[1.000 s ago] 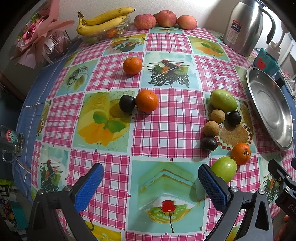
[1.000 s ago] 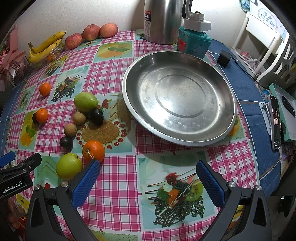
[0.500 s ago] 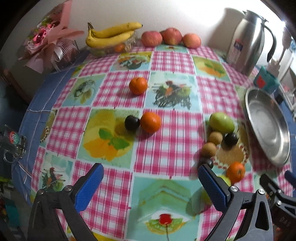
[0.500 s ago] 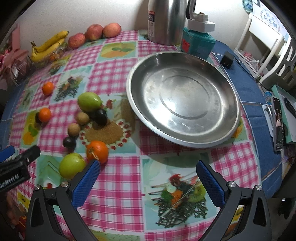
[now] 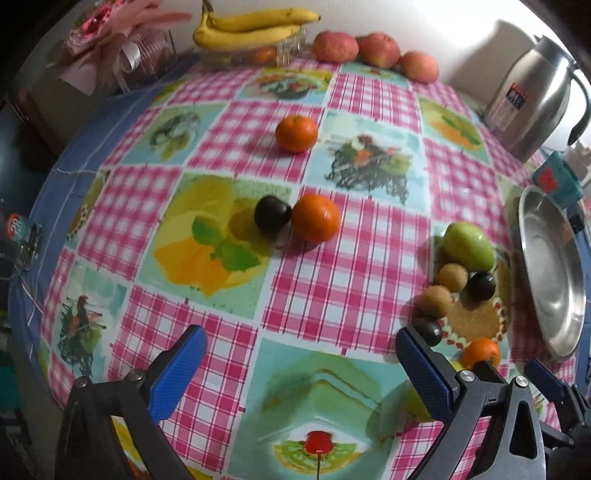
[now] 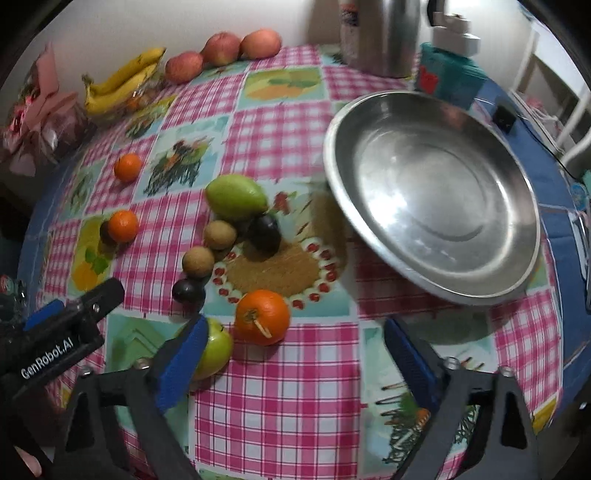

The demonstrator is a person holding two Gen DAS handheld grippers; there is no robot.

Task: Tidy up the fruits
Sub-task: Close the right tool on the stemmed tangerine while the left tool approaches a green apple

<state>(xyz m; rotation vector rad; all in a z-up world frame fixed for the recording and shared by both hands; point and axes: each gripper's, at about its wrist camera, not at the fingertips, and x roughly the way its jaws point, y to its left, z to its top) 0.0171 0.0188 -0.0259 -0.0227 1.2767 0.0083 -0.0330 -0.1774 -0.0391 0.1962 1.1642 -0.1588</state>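
Loose fruit lies on the checked tablecloth. In the right wrist view an orange (image 6: 262,322) and a green apple (image 6: 216,349) sit just ahead of my open right gripper (image 6: 295,360); behind them are a dark plum (image 6: 188,290), two brown kiwis (image 6: 198,261), another plum (image 6: 264,233) and a green mango (image 6: 235,196). The empty steel plate (image 6: 436,192) is to the right. My left gripper (image 5: 299,369) is open and empty; an orange (image 5: 316,218) touching a dark plum (image 5: 272,213) lies ahead of it, and another orange (image 5: 296,133) farther back.
Bananas (image 5: 251,31) in a clear dish and three apples (image 5: 373,51) line the far edge. A steel thermos (image 5: 532,99) and a teal box (image 6: 448,75) stand at the back right. A pink gift bundle (image 5: 118,48) is at the far left.
Both grippers have moved left and forward over the table. The fruit cluster now sits closer to the right gripper. No fruit has moved.
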